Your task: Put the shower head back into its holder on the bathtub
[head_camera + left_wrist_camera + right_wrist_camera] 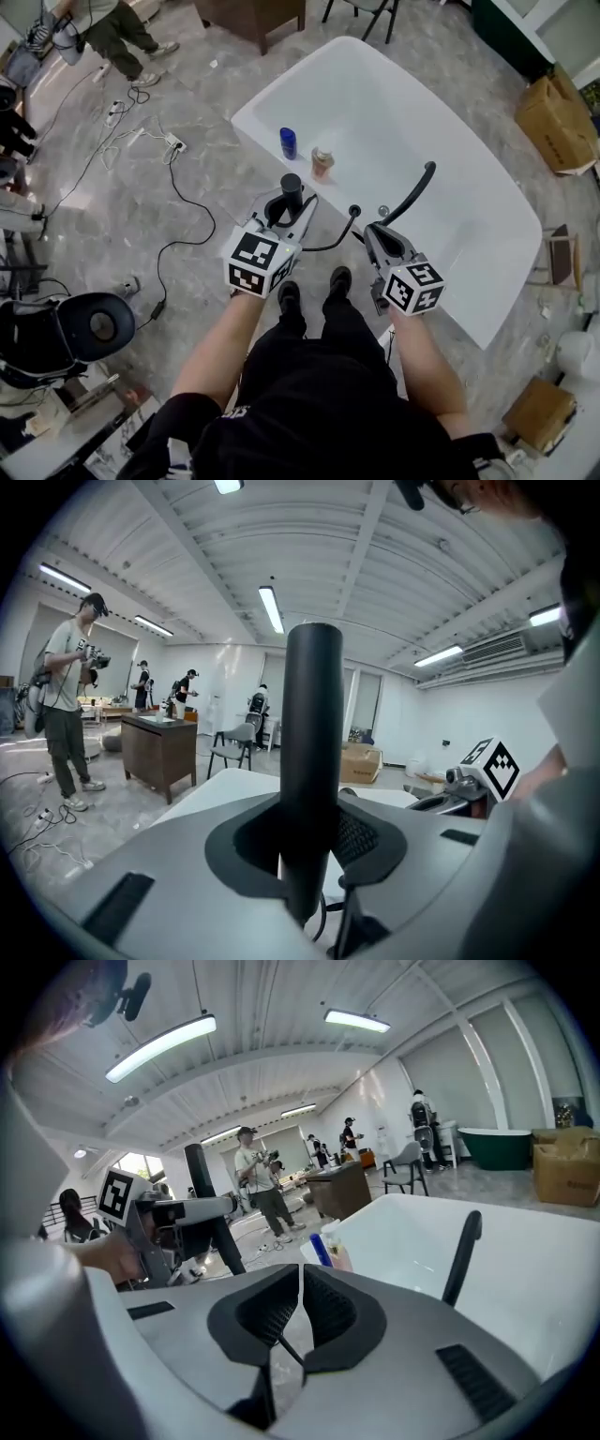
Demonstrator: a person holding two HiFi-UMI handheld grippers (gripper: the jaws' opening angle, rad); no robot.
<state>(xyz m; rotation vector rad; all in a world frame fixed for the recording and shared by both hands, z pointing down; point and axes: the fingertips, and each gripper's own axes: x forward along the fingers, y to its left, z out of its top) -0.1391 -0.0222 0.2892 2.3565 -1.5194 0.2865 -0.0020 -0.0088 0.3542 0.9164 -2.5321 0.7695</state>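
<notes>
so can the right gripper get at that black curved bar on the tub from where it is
Probably yes: the right gripper sits close to the black curved bar, with nothing between them.

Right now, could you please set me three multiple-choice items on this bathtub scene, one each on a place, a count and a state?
1. Where does the small blue bottle stand?
A. on the white bathtub
B. on the grey floor
C. on the brown cabinet

2. How many bottles stand on the bathtub?
A. one
B. two
C. four

3. How do the jaws of the left gripper stand?
A. wide apart, empty
B. closed on the black cylindrical shower head
C. closed on a cardboard box

Answers: 1 A, white tub surface surrounds it. 2 B, only the blue one and a brownish bottle stand there. 3 B, the pads press the handle from both sides.
</notes>
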